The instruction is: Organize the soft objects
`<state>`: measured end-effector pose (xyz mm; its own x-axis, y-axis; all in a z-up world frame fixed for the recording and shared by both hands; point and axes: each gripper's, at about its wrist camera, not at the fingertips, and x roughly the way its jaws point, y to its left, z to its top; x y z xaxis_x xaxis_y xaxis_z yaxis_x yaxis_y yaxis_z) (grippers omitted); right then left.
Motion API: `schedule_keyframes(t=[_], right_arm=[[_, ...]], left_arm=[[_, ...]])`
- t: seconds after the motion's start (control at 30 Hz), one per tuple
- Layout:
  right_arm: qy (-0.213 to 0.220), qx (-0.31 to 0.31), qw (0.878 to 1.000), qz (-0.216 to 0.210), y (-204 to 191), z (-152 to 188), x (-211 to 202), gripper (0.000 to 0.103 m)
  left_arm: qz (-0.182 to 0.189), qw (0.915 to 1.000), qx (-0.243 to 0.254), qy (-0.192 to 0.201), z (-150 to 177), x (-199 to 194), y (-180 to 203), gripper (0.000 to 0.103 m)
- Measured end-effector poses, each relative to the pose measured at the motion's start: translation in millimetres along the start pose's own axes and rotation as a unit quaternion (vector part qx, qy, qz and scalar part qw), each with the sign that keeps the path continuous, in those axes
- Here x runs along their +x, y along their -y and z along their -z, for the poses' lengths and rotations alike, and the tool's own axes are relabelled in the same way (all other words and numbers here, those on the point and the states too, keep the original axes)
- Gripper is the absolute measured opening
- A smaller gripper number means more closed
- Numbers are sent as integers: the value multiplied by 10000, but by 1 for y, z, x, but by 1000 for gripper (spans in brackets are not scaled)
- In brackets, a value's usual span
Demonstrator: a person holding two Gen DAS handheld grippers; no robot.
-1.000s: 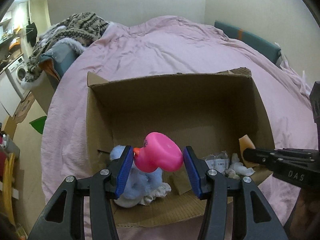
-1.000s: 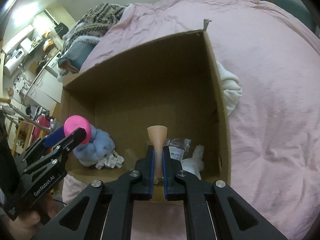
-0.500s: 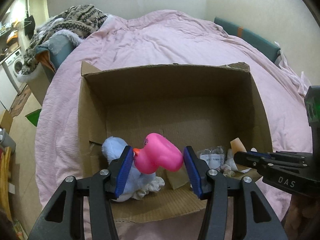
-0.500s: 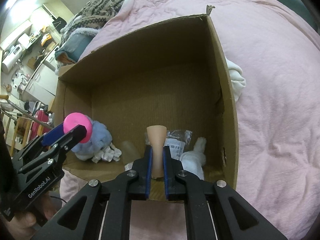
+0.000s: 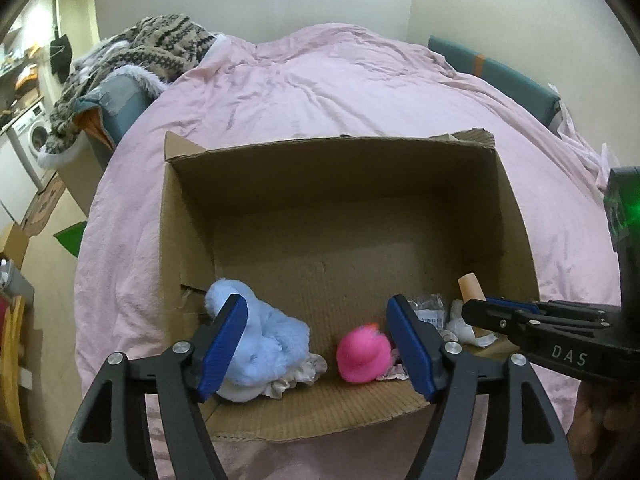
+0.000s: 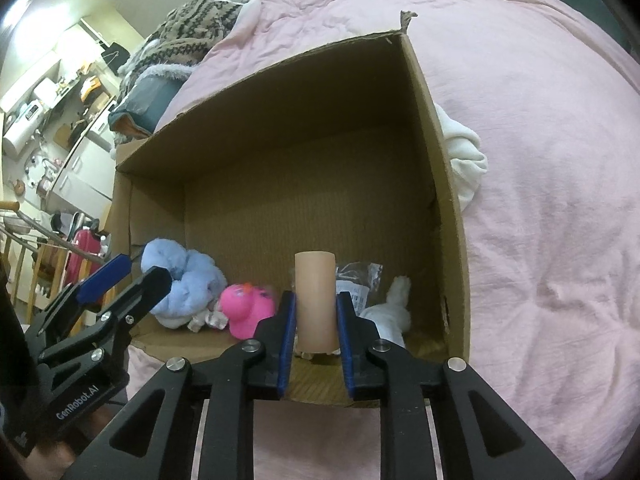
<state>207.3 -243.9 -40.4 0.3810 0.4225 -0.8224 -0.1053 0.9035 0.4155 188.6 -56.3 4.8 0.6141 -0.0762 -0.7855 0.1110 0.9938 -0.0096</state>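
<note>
A pink duvet (image 5: 340, 92) covers the bed, with a patterned knit blanket (image 5: 132, 56) heaped at its far left; on the duvet stands an open cardboard box (image 5: 332, 184), a white cloth (image 6: 464, 152) lying just outside its right wall; inside, near the front left corner, lies a pale blue plush toy (image 5: 264, 340), and just right of it on the box floor rests a pink duck (image 5: 362, 354), touching neither blue pad; the left gripper (image 5: 316, 344) hangs over the front edge, its jaws opening and standing wide of the duck; the right gripper (image 6: 316, 316) has its jaws opening around an upright beige foam cylinder (image 6: 315, 300), whether the pads press on it cannot be told; a white plush (image 6: 390, 312) and a clear plastic packet (image 6: 358, 284) sit at the right.
</note>
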Motion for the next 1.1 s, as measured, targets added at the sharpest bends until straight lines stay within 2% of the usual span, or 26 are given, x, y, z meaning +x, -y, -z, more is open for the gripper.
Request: schedule_keyframes(t=[0.1, 0.23, 0.3, 0.33, 0.37, 0.4, 0.5, 0.53, 0.6, 0.7, 0.77, 0.83, 1.1], right_arm=[[75, -43, 10000, 29, -2, -1, -3, 22], [74, 9, 10000, 1, -1, -2, -4, 23], [110, 27, 9999, -2, 0, -3, -6, 31], [145, 39, 9999, -14, 1, -3, -8, 44], [199, 66, 9998, -38, 1, -4, -10, 66], [279, 101, 9995, -65, 2, -4, -13, 72], [462, 107, 9989, -55, -1, -7, -22, 73], [511, 98, 9986, -51, -1, -8, -25, 74], [701, 81, 9975, -54, -3, -7, -34, 79], [931, 18, 9957, -25, -5, -5, -48, 88], [1064, 33, 9943, -8, -5, -2, -58, 99], [1190, 63, 9929, 8, -4, 5, -70, 101], [1620, -69, 9863, 295, -7, 30, -101, 103]], left_arm=[[-172, 9998, -93, -27, -2, -1, -5, 70], [-124, 9998, -146, -31, -4, -4, -8, 70], [-144, 9997, -194, 22, -4, -7, -9, 70], [-132, 9997, -214, 36, -4, -8, -10, 70], [-123, 9996, -253, 62, -4, -10, -11, 70], [-142, 9995, -287, 78, -4, -12, -12, 70], [-240, 9989, -374, 146, -4, -19, -14, 84], [-246, 9987, -392, 200, -3, -23, -15, 85], [-212, 9986, -394, 274, -2, -31, -15, 86], [-198, 9981, -389, 424, -1, -43, -16, 95], [-230, 9975, -349, 573, 0, -54, -16, 98], [-278, 9966, -356, 683, 0, -63, -19, 102], [-528, 9925, -581, 938, 10, -99, -38, 102]])
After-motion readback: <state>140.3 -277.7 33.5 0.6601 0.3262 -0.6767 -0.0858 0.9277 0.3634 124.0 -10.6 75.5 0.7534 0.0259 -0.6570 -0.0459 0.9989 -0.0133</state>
